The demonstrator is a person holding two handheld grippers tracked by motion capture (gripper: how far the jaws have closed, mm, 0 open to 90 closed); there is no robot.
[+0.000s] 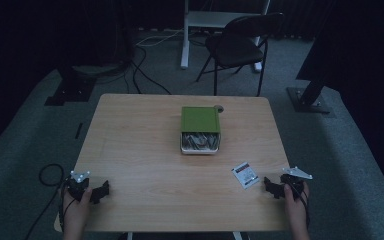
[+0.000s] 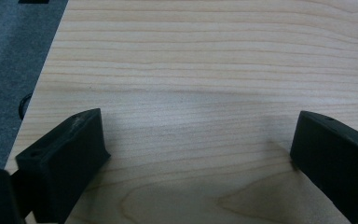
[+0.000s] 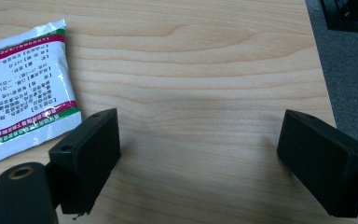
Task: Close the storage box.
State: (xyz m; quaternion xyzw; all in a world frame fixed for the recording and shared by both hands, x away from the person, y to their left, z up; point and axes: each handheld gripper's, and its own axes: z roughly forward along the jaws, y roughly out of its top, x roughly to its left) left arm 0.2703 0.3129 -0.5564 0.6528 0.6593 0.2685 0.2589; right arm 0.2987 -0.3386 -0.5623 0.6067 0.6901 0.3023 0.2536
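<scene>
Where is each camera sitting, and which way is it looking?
High view: above the person's side, looking forward and down at the pale wooden table; both hands, left gripper and right gripper show.
Left gripper view: rides the left gripper, looking along its open jaws at bare wood.
Right gripper view: rides the right gripper, open jaws over wood.
Shared: the white printed sachet shows here and in the high view.

The white packet (image 3: 23, 88) just left of the right tool (image 3: 198, 163) bears rows of small dark print between red and green bands, upside down and too blurred to read.
</scene>
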